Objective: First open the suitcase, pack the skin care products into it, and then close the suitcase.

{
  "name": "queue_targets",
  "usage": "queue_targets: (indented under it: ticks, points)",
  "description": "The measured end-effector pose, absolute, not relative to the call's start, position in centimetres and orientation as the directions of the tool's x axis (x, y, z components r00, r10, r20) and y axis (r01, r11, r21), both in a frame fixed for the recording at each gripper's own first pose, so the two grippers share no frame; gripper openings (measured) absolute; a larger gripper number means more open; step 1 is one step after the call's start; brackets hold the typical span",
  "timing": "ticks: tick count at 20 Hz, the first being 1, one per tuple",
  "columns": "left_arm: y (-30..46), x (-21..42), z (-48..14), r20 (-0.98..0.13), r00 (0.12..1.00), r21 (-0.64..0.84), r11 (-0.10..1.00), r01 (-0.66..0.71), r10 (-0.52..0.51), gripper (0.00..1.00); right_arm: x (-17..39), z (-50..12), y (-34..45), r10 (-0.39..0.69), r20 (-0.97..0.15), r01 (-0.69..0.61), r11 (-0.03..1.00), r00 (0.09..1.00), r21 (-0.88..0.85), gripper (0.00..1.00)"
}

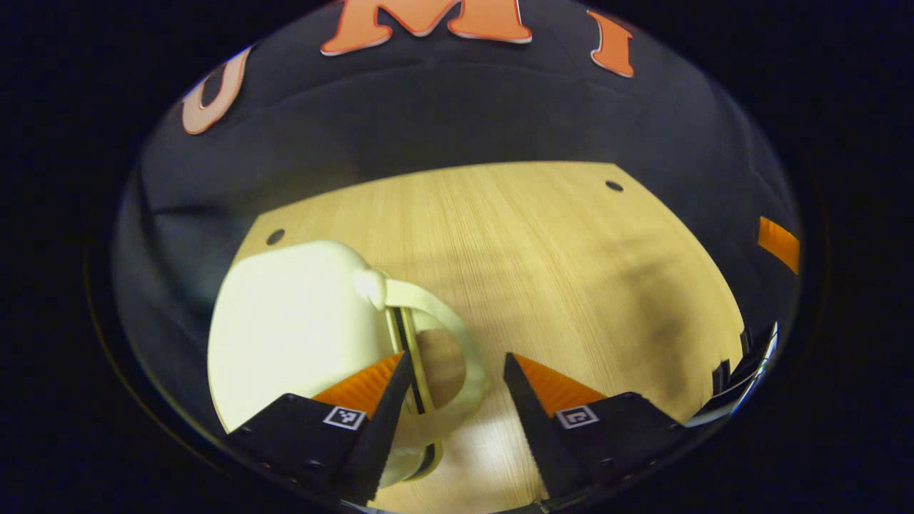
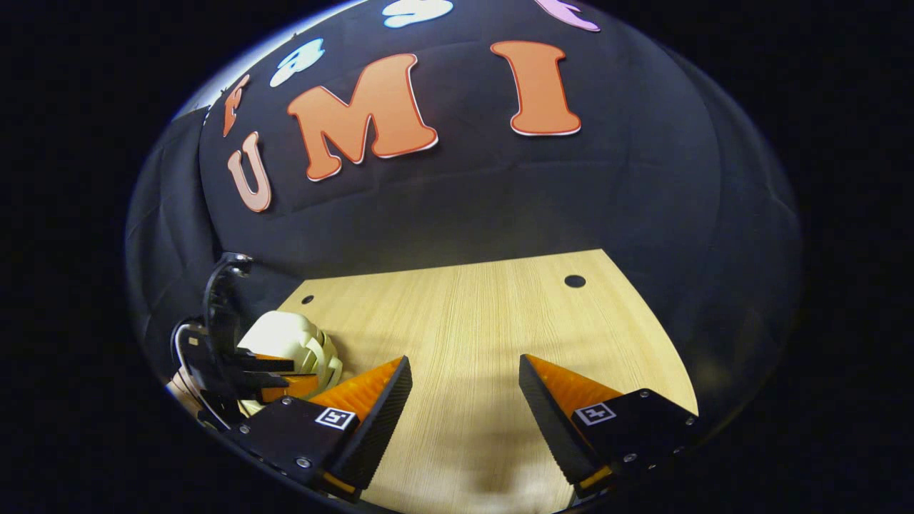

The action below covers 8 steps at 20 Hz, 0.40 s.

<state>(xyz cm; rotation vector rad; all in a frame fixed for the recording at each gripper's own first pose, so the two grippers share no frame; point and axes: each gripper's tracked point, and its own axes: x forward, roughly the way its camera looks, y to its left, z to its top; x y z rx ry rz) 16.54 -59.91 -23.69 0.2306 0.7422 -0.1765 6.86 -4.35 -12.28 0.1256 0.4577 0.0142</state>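
Note:
A small cream suitcase (image 1: 293,335) lies on the wooden table (image 1: 571,271) at the left of the left gripper view, its lid down along a dark seam. Its curved cream handle (image 1: 457,335) loops out to the right. My left gripper (image 1: 455,360) is open, with the handle between its fingers and neither finger pressing on it. In the right gripper view the suitcase (image 2: 289,332) sits at the far left, with the left gripper (image 2: 268,375) right at it. My right gripper (image 2: 464,364) stands open over bare wood, well to the right of the suitcase.
The table has small dark round holes near its far corners (image 1: 614,186) (image 2: 574,280). Black cloth wall rises behind and beside the table. A dark piece of equipment (image 1: 742,371) pokes in at the right edge of the left gripper view.

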Motion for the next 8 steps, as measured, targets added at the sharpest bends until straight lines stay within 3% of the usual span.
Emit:
queue_targets:
  ticks: [1, 3, 6, 8]
  points:
    - [-60.2, 16.7, -21.6, -0.646, 0.76, 0.165, 0.962, 0.219, -0.062, 0.89, 7.2, -11.6, -4.1, 0.044, -0.421, 0.008, 0.993, 0.906, 0.121, 0.96]
    - [-61.0, 17.2, -16.9, -0.558, 0.829, 0.183, 0.967, 0.174, -0.044, 0.87, 7.8, -10.0, -3.7, 0.035, -0.372, 0.002, 0.995, 0.928, 0.098, 0.96]
    - [-62.9, 18.2, -8.7, -0.371, 0.928, 0.153, 0.982, 0.111, -0.047, 0.98, 8.3, -6.7, -2.7, 0.022, -0.268, -0.008, 0.999, 0.963, 0.051, 0.96]
    - [-63.3, 18.3, -7.8, -0.23, 0.972, 0.111, 0.991, 0.079, -0.052, 0.99, 8.3, -4.6, -1.5, 0.022, -0.207, -0.015, 0.999, 0.978, 0.032, 0.95]
